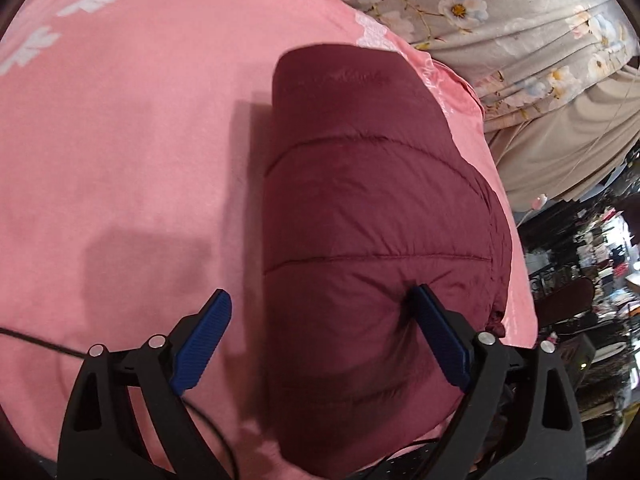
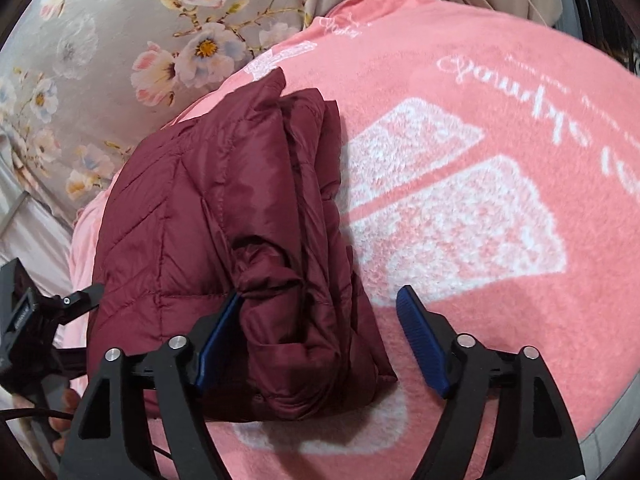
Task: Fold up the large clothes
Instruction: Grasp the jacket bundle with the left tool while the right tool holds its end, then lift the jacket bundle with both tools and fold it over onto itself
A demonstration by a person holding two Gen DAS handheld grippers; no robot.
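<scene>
While both claws stand spread wide with nothing gripped between their blue pads, the folded jacket sits between and under them on the pink blanket. The left claw (image 1: 320, 312), low in the left wrist view, straddles the near end of the jacket (image 1: 372, 216): its right-hand pad presses into the puffy cloth and dents it, and its left-hand pad hangs over bare blanket (image 1: 132, 140). The right claw (image 2: 320, 312), at the bottom of the right wrist view, straddles the jacket's layered edge; its left-hand pad touches the stacked folds and its right-hand pad is clear over the blanket's white print.

The jacket (image 2: 208, 216) is a dark red quilted one, already doubled into a thick bundle. In the left wrist view it fills the middle of the frame, running toward the upper right; in the right wrist view it lies centre left. Beyond it a flowered sheet (image 2: 120, 40) fills the upper left, and a cluttered dark room shows at the right edge of the left wrist view.

By my reading the fold is nearly done, and the risk is the padding. Slippery and springy, the layers could puff open once pressure comes off. A pad catching a loose layer on withdrawal might drag the stack askew, or shove the bundle toward the blanket's edge.
</scene>
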